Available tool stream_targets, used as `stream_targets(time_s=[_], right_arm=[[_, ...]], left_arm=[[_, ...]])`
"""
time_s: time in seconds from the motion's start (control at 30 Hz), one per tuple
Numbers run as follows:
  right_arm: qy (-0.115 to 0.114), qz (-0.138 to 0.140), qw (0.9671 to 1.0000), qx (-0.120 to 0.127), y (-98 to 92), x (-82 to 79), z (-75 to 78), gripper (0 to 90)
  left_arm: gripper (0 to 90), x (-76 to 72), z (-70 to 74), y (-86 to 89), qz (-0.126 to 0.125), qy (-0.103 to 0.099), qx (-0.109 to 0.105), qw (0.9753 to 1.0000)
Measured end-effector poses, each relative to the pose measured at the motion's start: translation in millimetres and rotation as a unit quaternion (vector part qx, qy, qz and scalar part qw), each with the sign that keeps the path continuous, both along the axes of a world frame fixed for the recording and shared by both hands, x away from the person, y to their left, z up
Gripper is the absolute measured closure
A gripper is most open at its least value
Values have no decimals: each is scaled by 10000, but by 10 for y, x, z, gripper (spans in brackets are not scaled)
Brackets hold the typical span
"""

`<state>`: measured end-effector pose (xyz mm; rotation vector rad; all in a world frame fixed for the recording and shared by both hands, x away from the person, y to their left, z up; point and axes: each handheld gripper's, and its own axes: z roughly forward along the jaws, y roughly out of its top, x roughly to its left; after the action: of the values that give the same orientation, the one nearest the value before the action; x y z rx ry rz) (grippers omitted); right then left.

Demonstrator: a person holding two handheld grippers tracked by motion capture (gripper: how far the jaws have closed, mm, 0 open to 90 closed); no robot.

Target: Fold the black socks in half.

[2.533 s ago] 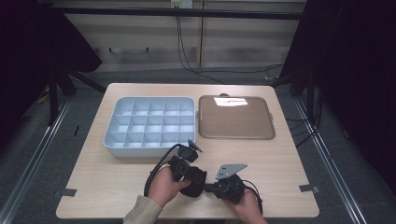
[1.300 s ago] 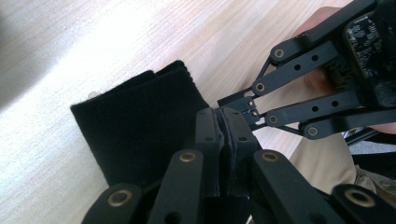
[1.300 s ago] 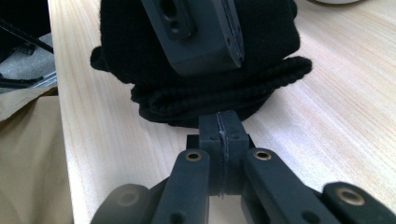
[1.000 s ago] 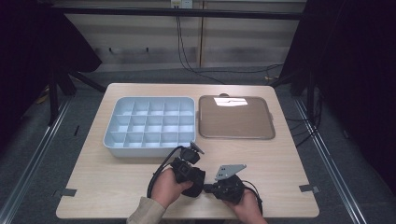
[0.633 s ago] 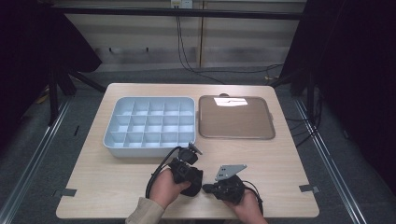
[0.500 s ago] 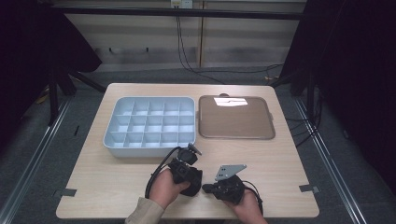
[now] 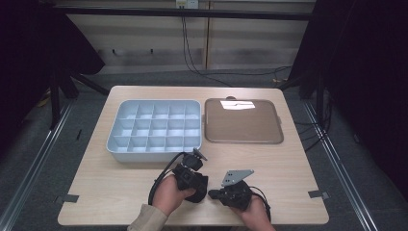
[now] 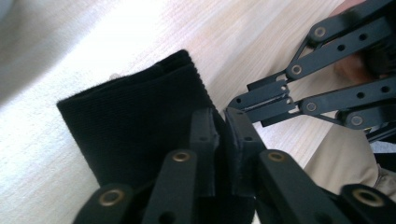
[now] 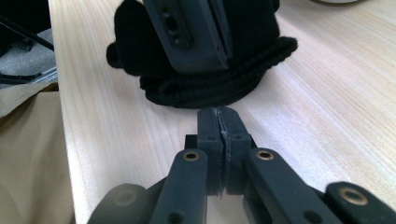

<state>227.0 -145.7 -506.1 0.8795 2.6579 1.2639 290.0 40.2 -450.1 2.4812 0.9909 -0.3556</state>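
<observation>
The soft, black ribbed cloth lies folded on the pale wooden desk, near its front edge. The left hand-held gripper pinches the cloth. The right hand-held gripper is squeezed together with nothing inside, just beside the cloth.

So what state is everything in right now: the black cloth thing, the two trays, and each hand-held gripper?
Black ribbed cloth: bunched up, lying on the table, pinched by the left hand-held gripper.
Left hand-held gripper: jaws closed on the cloth.
Right hand-held gripper: jaws shut, empty, just short of the cloth.
Compartment tray: every cell empty.
Brown tray: empty, flat on the table.
Table: bare light wood around them.
</observation>
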Motion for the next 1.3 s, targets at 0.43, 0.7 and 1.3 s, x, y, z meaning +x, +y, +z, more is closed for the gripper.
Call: stream_targets(time_s=[0.43,0.7,1.3], right_arm=[[3,-3,10000,8,-5,4,-2,887],[14,-3,10000,32,-6,5,-5,887],[-5,11,10000,26,-5,8,-5,886]], left_arm=[[717,5,134,6,-37,-115,-11,9999],[682,17,171,24,-5,-96,-43,9999],[620,39,291,88,71,-209,-47,9997]])
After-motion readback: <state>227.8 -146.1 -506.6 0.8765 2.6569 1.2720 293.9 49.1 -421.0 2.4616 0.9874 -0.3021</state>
